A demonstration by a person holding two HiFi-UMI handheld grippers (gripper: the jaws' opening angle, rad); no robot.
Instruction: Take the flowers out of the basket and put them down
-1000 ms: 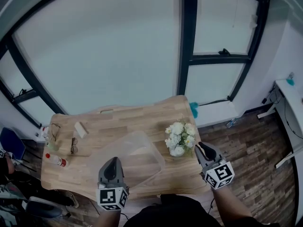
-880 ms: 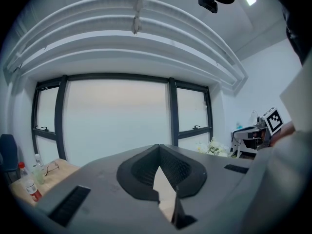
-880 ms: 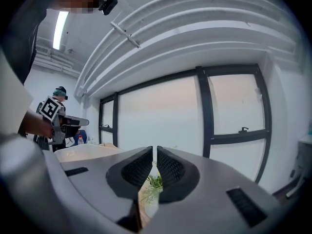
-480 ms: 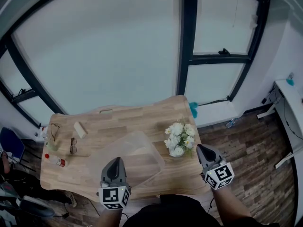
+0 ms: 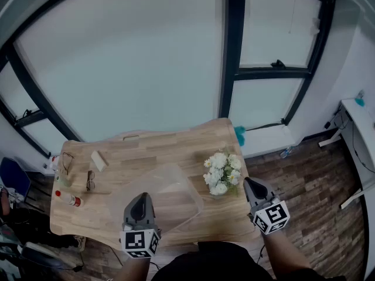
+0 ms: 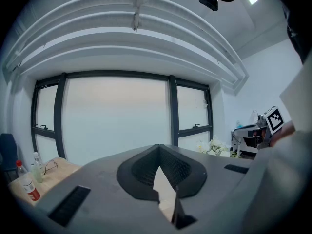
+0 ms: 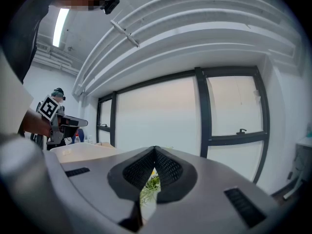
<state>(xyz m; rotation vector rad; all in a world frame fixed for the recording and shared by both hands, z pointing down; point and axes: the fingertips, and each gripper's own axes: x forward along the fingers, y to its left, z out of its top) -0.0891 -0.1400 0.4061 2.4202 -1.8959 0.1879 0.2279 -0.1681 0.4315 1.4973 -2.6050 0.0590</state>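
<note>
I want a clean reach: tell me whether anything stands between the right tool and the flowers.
Nothing visible does. The flowers stand on the table just ahead of the right tool; the clear basket sits off to their left.

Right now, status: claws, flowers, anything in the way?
Left claw shut, empty; right claw shut, empty. Flowers on table, right of basket, outside it. Nothing between right claw and flowers.

Looks along the dark grey left gripper (image 6: 158, 152), jaws pressed together and empty; white flower bunch (image 6: 213, 146) far right, red-and-white bottle (image 6: 28, 189) and spectacles (image 6: 49, 165) on pale wooden table (image 6: 58, 170) at left, dark-framed window (image 6: 117, 116) behind
</note>
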